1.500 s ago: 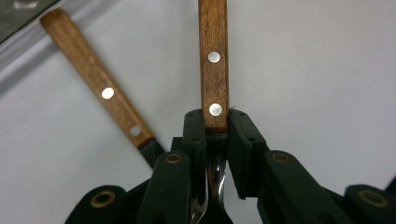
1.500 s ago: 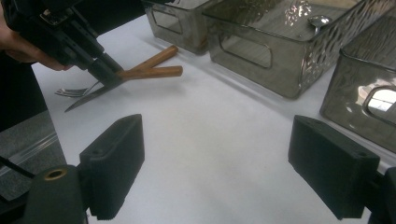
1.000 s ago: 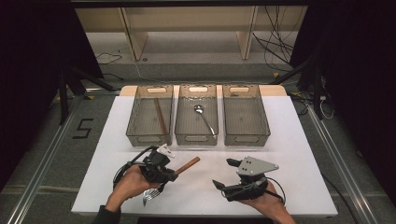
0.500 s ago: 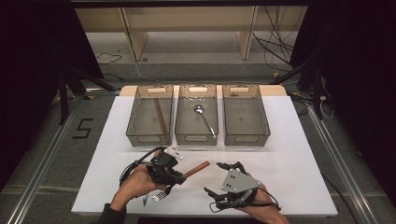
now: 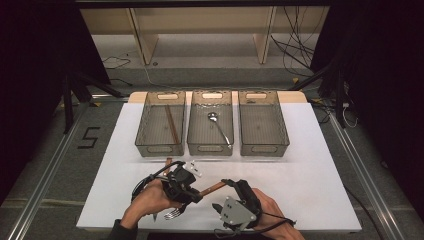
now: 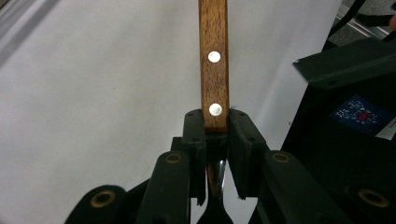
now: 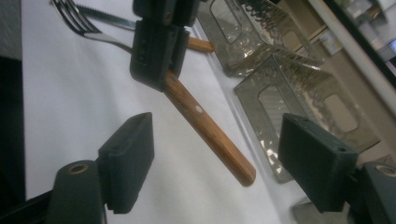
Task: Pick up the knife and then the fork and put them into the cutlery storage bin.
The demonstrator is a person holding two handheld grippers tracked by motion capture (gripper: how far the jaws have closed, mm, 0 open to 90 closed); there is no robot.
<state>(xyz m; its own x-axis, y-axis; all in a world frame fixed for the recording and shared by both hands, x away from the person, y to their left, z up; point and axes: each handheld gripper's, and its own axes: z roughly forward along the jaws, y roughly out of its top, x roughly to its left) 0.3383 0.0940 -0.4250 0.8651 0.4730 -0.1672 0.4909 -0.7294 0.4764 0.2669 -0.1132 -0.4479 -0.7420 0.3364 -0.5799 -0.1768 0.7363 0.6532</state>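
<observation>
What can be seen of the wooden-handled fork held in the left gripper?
The fork has a brown wooden handle with two round silvery rivets and a metal neck and tines. The left gripper is shut on it where wood meets metal, its jaws pressing both sides. In the high view the fork lies roughly level above the white table, its tines toward the person and its rounded handle end pointing at the right gripper. That end lies between the right gripper's jaws, which have just been closing but do not touch it.

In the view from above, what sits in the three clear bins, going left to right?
Left bin: a brown stick → middle bin: a spoon → right bin: nothing visible inside.
</observation>
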